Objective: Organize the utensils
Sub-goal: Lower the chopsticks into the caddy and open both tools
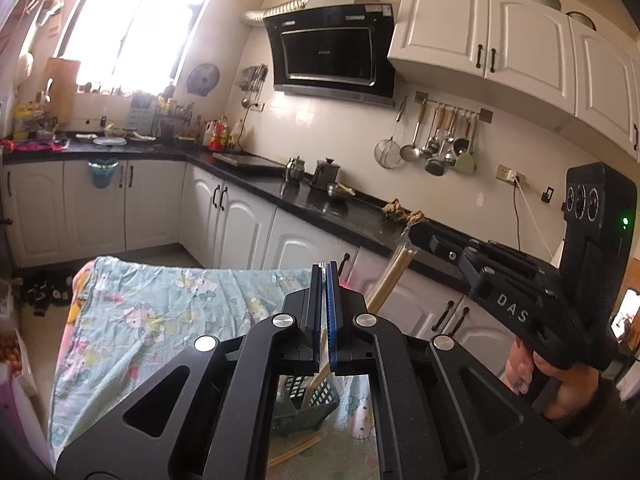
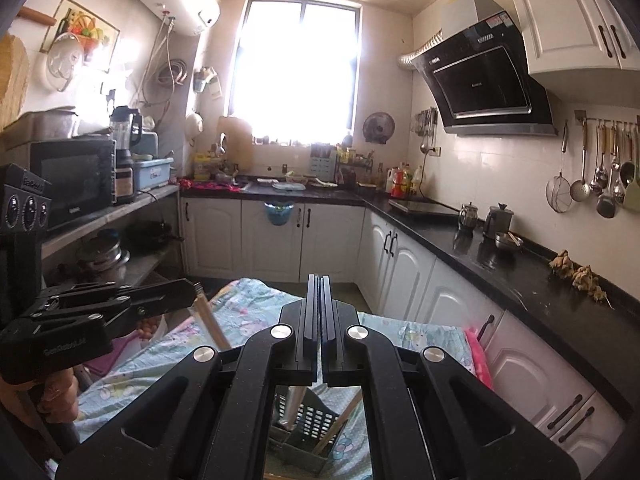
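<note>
A pale wooden chopstick (image 1: 390, 280) is pinched at its top by the closed right gripper (image 1: 412, 236) (left gripper (image 1: 324, 280) closed, empty), held steeply, presumably for lowering into the dark slotted plastic basket (image 1: 316, 404) below.

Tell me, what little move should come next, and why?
Probably open the left tongs and dip toward the loose chopstick lying on the patterned cloth beside the basket. Those tongs and the right tongs look shut, one long stick already stands in the basket, and that chopstick is left out.
</note>
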Motion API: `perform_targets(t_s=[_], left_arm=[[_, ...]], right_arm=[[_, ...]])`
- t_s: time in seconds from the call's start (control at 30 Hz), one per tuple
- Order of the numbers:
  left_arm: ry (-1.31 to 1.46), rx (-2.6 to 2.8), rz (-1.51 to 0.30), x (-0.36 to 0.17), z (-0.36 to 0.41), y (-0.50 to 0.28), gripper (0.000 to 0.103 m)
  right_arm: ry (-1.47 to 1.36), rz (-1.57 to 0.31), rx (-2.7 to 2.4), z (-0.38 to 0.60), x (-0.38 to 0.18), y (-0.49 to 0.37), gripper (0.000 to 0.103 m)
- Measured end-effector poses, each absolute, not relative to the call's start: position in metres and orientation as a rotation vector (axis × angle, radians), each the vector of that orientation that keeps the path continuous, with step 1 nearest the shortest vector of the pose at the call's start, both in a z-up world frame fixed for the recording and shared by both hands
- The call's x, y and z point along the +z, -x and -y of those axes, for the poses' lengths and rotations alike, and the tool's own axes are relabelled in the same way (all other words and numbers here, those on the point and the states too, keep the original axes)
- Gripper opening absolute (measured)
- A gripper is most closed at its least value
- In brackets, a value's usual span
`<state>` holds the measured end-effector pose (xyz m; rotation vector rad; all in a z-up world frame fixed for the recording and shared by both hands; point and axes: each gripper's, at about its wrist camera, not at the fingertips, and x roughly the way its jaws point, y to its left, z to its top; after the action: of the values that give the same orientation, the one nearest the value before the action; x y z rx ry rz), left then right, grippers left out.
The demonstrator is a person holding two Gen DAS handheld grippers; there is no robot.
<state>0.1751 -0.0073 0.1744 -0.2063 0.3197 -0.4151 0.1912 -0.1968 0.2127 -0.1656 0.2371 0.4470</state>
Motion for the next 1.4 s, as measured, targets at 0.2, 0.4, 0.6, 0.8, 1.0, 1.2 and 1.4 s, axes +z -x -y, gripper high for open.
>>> perform_targets(t_s=[0.2,0.4,0.6,0.8,1.0,1.2,1.4], left_arm=[[0.237,-0.403,-0.358,0.154,0.002,-0.188,0.0],[0.259,-0.401,-0.388,0.136,0.002,-0.2,0.0],[0.281,-0.403,-0.407,0.118,0.005,-0.209,0.001],[0.281,-0.4,-0.431,0.103,0.009,-0.218,0.001],[0.261,-0.394,-0.451,0.093,0.011,-0.222,0.002],[0.259,-0.358,-0.449,0.095,0.001,-0.215,0.034],[0.272,-0.33,-0.411,0.104,-0.015,-0.193,0.056]], right_arm=[[0.154,-0.295,0.419,0.2,0.194,-0.213,0.001],[0.145,-0.356,0.406,0.201,0.168,-0.227,0.001],[0.132,-0.416,0.415,0.196,0.144,-0.237,0.001],[0.121,-0.466,0.427,0.189,0.125,-0.242,0.001],[0.119,-0.512,0.435,0.183,0.111,-0.243,0.007],[0.139,-0.474,0.433,0.181,0.113,-0.229,0.031],[0.145,-0.436,0.421,0.185,0.118,-0.213,0.047]])
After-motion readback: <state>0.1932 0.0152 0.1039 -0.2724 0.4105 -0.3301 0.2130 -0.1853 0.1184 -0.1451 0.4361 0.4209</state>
